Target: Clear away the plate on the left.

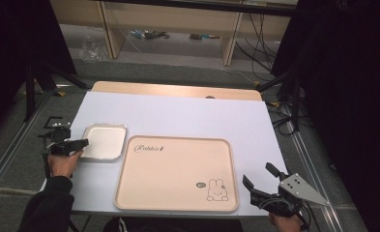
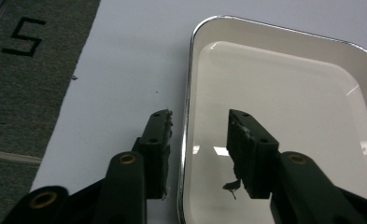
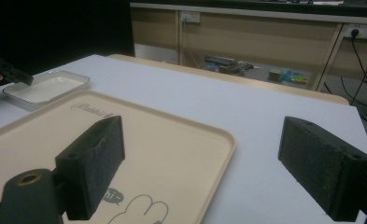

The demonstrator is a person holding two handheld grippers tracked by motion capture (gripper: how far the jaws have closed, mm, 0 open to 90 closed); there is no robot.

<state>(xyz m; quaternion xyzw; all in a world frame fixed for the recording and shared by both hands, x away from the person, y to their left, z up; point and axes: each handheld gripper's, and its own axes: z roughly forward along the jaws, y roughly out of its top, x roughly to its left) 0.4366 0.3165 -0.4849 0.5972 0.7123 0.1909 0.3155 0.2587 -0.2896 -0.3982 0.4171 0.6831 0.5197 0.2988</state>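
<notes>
A small white metal-rimmed tray sits at the table's left, empty inside. My left gripper reaches it from the left. In the left gripper view its jaws straddle the tray's left rim, one pad outside on the table, the other inside, with gaps to the rim on both sides. A large beige tray with a rabbit drawing lies in the middle front. My right gripper hovers open off its right front corner, jaws wide, nothing between them, looking over the beige tray towards the white tray.
The table is covered in white and ends close to both hands at the front. Grey carpet with a black marking lies to the left. Stand legs, cables and wooden furniture stand beyond the table.
</notes>
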